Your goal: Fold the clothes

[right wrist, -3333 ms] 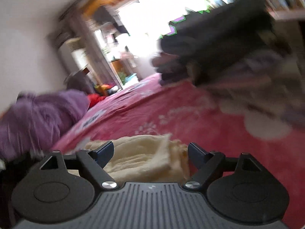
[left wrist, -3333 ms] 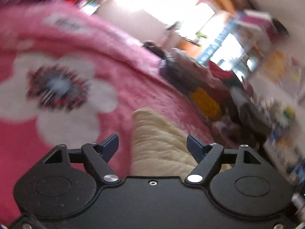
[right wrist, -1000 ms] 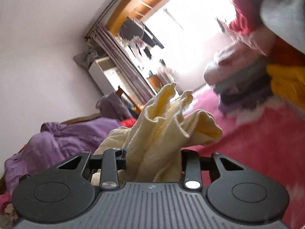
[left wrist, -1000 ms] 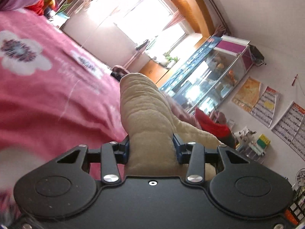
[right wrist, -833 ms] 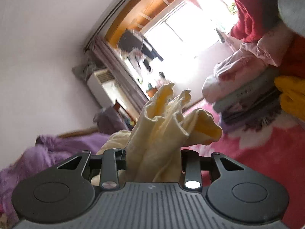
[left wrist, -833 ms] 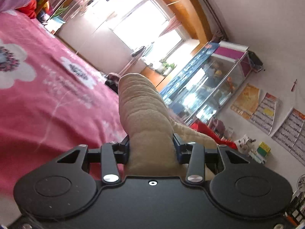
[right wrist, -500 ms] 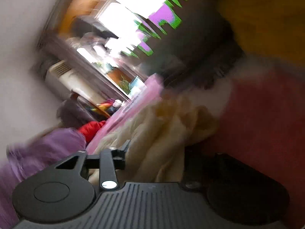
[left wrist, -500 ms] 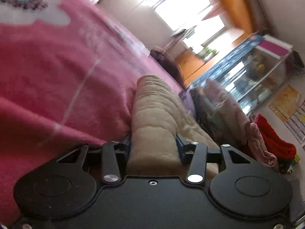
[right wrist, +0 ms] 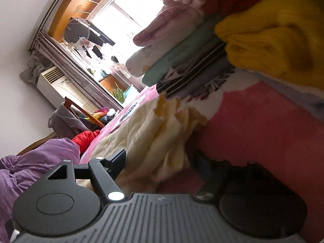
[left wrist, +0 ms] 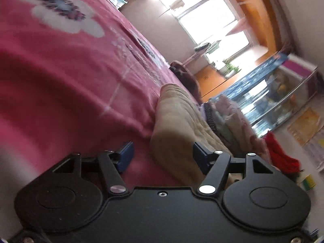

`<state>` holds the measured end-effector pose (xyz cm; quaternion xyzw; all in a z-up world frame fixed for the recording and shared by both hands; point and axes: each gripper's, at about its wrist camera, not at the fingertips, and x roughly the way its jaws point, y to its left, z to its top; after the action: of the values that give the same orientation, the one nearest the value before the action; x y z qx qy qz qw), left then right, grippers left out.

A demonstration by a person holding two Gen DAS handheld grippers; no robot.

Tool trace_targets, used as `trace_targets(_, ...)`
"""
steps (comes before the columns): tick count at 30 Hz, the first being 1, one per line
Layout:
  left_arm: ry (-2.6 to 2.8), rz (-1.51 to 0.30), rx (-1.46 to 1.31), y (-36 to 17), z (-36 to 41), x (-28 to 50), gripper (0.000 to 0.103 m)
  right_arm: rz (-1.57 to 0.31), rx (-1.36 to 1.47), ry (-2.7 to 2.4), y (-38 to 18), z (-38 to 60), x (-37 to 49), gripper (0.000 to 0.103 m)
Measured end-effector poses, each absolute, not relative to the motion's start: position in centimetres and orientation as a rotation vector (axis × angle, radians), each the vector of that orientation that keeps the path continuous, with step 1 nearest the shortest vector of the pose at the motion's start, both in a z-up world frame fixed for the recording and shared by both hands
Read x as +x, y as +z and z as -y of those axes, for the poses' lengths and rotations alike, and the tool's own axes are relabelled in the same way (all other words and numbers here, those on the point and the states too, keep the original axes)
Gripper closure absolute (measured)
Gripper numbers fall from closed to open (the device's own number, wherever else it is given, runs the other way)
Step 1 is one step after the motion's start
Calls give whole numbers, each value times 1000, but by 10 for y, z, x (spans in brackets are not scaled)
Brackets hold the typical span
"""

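Observation:
A folded cream-yellow garment [left wrist: 178, 121] lies on the pink flowered blanket [left wrist: 60, 77]. In the left wrist view my left gripper [left wrist: 163, 152] stands open, its blue-padded fingers [left wrist: 126, 154] spread on either side of the fold's near end without pinching it. The right wrist view shows the same garment [right wrist: 154, 137] with its bunched edges loose on the blanket. My right gripper [right wrist: 160, 162] is open around it; the left finger [right wrist: 115, 162] is clear, the right one sits in shadow low on the blanket.
A stack of folded clothes [right wrist: 182, 56] with a yellow knit [right wrist: 269, 38] rises just beyond the garment. A purple quilt [right wrist: 34, 162] and a red item [right wrist: 86, 138] lie left. A glass cabinet [left wrist: 283, 95] and windows stand behind.
Both grippers, shut on the lifted garment a second ago, have lowered it onto the blanket and opened. The garment now rests free between the spread fingers.

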<state>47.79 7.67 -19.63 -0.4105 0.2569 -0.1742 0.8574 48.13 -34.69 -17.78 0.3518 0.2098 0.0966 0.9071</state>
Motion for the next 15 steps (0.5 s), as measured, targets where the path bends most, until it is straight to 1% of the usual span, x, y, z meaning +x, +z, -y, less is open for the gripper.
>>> trace_targets(2, -370, -525, -891, -199, -82, 451, 38, -479, 695, 224, -174, 341, 464, 15)
trace_targets(3, -370, -532, -896, -198, -84, 436, 36, -515, 647, 228, -172, 333, 456, 13)
trace_targets(5, -358, -565, -892, -196, -83, 413, 36, -558, 551, 229, -169, 317, 435, 11)
trace_targets(6, -344, -569, -865, -194, -80, 399, 36, -567, 504, 227, -168, 308, 422, 9)
trace_targets(7, -324, -582, -826, -191, -75, 386, 36, -576, 458, 226, -168, 300, 409, 4)
trace_targets(8, -305, -594, -779, -187, -69, 373, 34, -596, 436, 228, -168, 294, 396, 3)
trace_targets(9, -297, -603, -708, -182, -60, 358, 27, -605, 407, 227, -167, 288, 381, 1)
trace_targets(10, -290, -612, -635, -178, -52, 344, 25, -615, 379, 226, -166, 281, 367, 0)
trace_targets(12, -276, -626, -453, -170, -32, 312, 16, -645, 321, 223, -164, 269, 339, 0)
trace_targets(13, -261, -633, -369, -167, -22, 298, 13, -664, 294, 219, -164, 263, 325, 0)
trace_targets(14, -247, -645, -281, -164, -12, 284, 7, -663, 269, 211, -162, 258, 312, 0)
trace_targets(15, -233, -677, -180, -165, -1, 269, 5, -692, 251, 210, -164, 254, 299, 0)
